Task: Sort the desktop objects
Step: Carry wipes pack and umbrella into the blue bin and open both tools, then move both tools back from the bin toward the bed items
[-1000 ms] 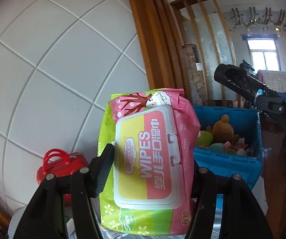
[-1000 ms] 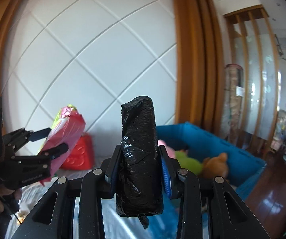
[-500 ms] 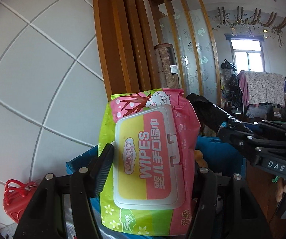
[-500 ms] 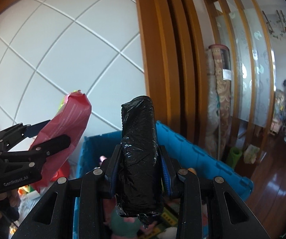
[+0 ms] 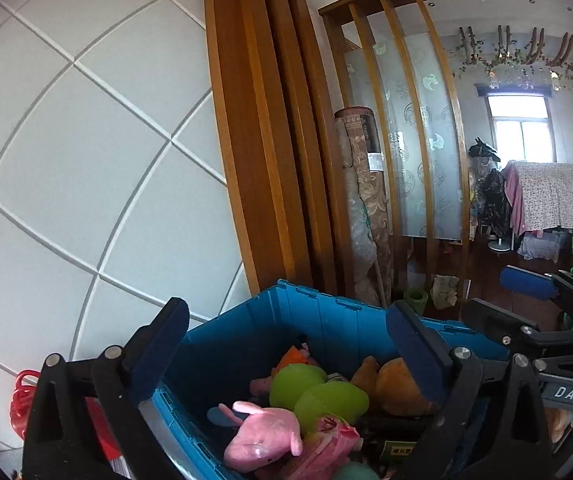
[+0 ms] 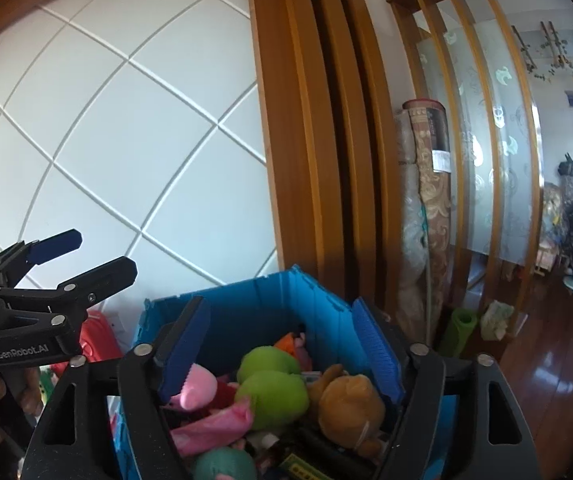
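The blue bin (image 5: 318, 320) sits directly below and just ahead of both tongs, against the white panelled wall (image 5: 86, 140), already packed with soft toys: a pink plush (image 5: 262, 436), green plush (image 5: 318, 392) and a brown bear (image 6: 346, 400). A pink packet (image 6: 210, 424) lies crumpled among them on the near left side of the bin.

The left tongs (image 5: 286, 344) are opening wide, with nothing between the pads. The right tongs (image 6: 282, 344) are opening too, also empty; only the toys show through the gap.

Neither hand carries anything, so the coming move likely means going back for more things off the desk. A red bag (image 5: 20, 396) stands just left of the bin, on the left hand's side, so that hand looks nearer to it. Its long axis is hidden here.
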`<state>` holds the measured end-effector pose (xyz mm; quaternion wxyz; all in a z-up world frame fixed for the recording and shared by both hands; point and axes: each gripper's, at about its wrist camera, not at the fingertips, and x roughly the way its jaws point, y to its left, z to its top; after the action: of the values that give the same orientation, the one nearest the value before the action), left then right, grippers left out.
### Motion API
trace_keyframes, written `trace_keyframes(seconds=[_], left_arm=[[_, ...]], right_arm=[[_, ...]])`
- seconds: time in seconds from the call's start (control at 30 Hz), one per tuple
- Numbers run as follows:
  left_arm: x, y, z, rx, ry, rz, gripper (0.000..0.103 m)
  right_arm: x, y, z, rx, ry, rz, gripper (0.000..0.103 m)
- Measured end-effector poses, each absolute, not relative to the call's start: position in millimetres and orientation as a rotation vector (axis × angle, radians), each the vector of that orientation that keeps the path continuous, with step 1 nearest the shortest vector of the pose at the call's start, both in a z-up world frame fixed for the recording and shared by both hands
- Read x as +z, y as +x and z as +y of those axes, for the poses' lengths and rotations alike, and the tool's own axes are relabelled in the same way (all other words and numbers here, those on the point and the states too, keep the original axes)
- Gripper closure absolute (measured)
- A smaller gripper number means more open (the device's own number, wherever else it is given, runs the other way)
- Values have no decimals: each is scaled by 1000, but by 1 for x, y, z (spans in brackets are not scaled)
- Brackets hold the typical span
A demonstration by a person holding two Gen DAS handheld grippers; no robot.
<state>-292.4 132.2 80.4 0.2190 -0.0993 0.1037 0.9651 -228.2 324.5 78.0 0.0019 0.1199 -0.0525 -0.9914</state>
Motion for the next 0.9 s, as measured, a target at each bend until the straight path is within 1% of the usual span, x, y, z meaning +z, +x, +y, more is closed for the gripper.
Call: trace_keyframes(seconds=[0.23, 0.5, 0.63, 0.9], left_arm=[[54, -267, 112, 2740, -262, 312, 2], [26, -229, 74, 2870, -239, 363, 2], [15, -213, 47, 2892, -268, 315, 2], [-7, -181, -22, 2942, -363, 333, 2]], right_arm=[[60, -203, 311, -3101, 364, -144, 22], [36, -172, 283, -3057, 364, -97, 16], [26, -158, 266, -3023, 395, -119, 16], [15, -133, 199, -2969, 415, -89, 13]])
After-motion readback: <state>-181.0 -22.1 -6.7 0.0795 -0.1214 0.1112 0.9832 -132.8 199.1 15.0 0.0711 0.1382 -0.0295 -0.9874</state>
